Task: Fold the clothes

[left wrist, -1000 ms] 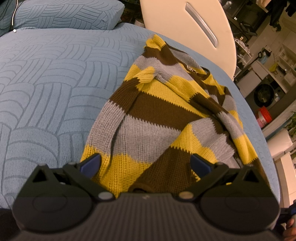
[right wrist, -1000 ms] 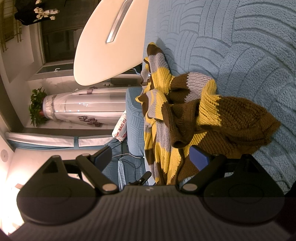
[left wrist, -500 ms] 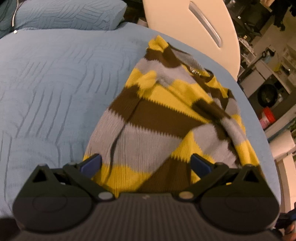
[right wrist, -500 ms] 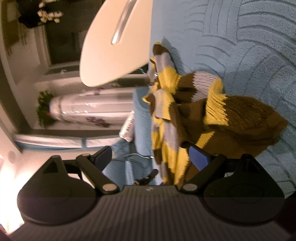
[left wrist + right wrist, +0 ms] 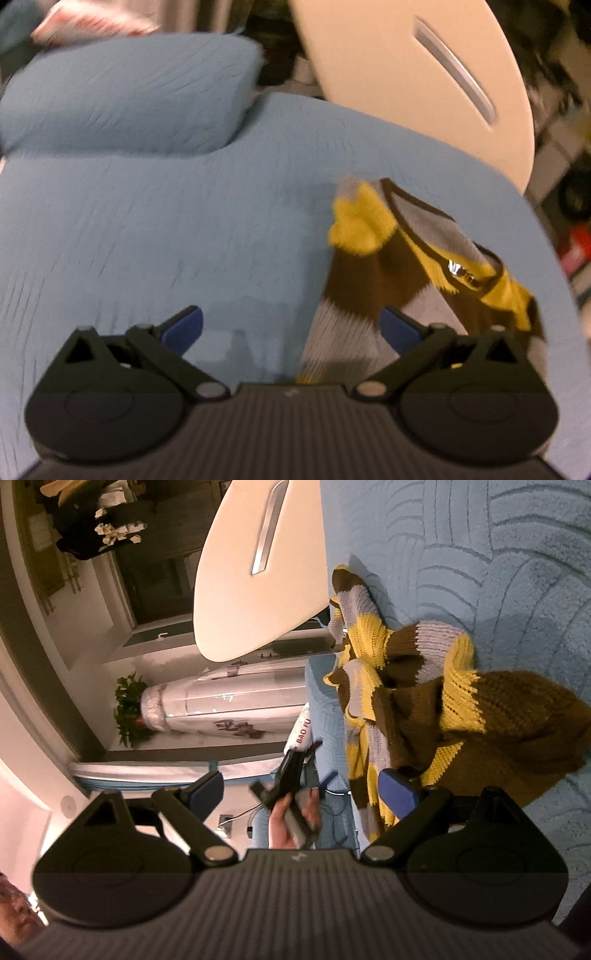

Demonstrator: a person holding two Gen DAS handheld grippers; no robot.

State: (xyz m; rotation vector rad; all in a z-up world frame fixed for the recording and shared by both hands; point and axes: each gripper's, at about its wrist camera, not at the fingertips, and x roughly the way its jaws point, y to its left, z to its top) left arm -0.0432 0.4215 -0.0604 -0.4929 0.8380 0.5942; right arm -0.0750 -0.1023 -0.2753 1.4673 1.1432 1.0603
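My yellow, brown and grey striped knitted sweater (image 5: pixel 413 280) lies bunched on the blue quilted bed cover (image 5: pixel 166 229), its length running away from me. My left gripper (image 5: pixel 291 326) is spread wide, gripping nothing, mostly over bare cover; the sweater sits to its right. My right gripper (image 5: pixel 301 794), also wide and empty, has a fingertip (image 5: pixel 400 794) at the near hem, so it looks nearer.

The left wrist view looks low along the bed (image 5: pixel 184 221), blurred. The right wrist view is rolled sideways. Both share the striped sweater (image 5: pixel 373 291) (image 5: pixel 461 709).
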